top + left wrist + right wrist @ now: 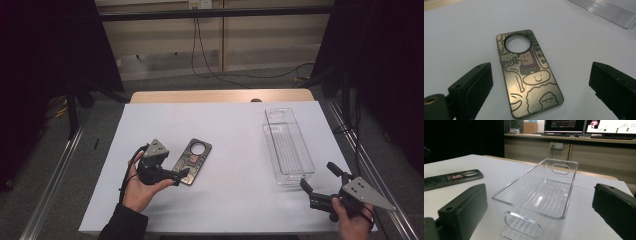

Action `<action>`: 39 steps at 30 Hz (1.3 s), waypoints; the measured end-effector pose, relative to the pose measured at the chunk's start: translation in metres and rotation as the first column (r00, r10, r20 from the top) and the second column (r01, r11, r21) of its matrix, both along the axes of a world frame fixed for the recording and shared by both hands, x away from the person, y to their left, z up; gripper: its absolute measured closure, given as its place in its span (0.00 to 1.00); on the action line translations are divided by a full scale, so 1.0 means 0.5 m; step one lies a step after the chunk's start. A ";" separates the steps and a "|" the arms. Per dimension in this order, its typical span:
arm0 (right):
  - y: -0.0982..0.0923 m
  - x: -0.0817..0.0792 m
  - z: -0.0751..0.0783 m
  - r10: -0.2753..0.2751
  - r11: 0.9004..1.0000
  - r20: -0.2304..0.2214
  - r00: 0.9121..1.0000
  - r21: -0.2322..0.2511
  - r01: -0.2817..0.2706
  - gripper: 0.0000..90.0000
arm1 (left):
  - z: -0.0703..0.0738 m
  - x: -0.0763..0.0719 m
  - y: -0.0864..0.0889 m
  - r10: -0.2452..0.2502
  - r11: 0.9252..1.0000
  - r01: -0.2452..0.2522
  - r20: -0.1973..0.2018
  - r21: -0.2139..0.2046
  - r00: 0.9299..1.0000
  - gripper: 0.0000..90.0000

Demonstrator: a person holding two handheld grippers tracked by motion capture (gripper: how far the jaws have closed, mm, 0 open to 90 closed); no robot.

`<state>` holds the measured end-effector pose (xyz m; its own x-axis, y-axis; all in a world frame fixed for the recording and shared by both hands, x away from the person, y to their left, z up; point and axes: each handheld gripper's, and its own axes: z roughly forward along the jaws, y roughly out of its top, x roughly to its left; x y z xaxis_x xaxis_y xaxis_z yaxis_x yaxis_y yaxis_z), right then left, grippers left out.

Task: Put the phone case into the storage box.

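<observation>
A phone case (192, 161) printed with cartoon faces and a round camera hole lies flat on the white table. My left gripper (181, 176) is at its near end, held in a hand. In the left gripper view the case (529, 75) lies between and just beyond the open jaws of the left gripper (541, 82), and no pad touches it. My right gripper (317, 176) stands open near the table's right front corner, pointing at a clear plastic bin (288, 146). The right gripper (539, 205) has nothing between its jaws; the empty bin (519, 178) stands just ahead.
The white sheet (225, 200) covers most of the wooden table. Dark curtains hang on both sides, and metal rails run along the table's left and right. Cables lie on the floor behind. The phone case (451, 179) shows at the left of the right gripper view.
</observation>
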<state>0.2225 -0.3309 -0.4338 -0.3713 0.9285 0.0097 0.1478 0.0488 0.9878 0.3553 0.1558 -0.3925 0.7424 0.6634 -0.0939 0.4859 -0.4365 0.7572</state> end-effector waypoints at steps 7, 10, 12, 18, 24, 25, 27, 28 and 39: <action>0.000 0.000 0.000 -0.004 1.000 -0.003 1.000 0.001 0.004 0.00 | -0.009 0.040 -0.007 0.039 0.997 -0.036 -0.043 0.061 0.998 0.06; 0.000 0.001 -0.001 -0.003 1.000 -0.005 1.000 0.000 0.003 0.00 | -0.022 0.058 -0.014 0.047 0.994 -0.040 -0.071 0.099 0.996 0.06; 0.000 0.001 -0.001 -0.003 1.000 -0.005 1.000 0.003 0.003 0.00 | -0.028 0.066 -0.020 0.059 0.991 -0.050 -0.071 0.123 0.996 0.06; 0.000 0.001 -0.001 0.000 1.000 -0.007 1.000 0.002 0.000 0.00 | -0.033 0.088 -0.046 0.042 0.988 -0.027 -0.100 0.149 0.994 0.06; -0.001 0.001 -0.001 -0.001 1.000 -0.006 1.000 0.005 0.001 0.00 | -0.046 0.108 -0.076 0.008 0.977 0.021 -0.135 0.214 0.991 0.07; -0.001 0.001 -0.001 -0.001 1.000 -0.006 1.000 0.004 0.001 0.00 | -0.048 0.110 -0.080 0.009 0.976 0.021 -0.137 0.216 0.991 0.06; -0.001 0.001 -0.001 0.001 1.000 -0.007 1.000 0.002 -0.001 0.00 | -0.052 0.115 -0.086 0.007 0.974 0.028 -0.153 0.226 0.988 0.06; 0.000 0.001 -0.001 0.002 1.000 -0.007 1.000 0.002 -0.002 0.00 | -0.052 0.115 -0.086 0.007 0.974 0.028 -0.153 0.226 0.988 0.06; 0.000 0.001 -0.001 0.004 1.000 -0.008 1.000 0.001 -0.004 0.00 | -0.075 0.142 -0.118 0.014 0.962 0.045 -0.211 0.269 0.977 0.06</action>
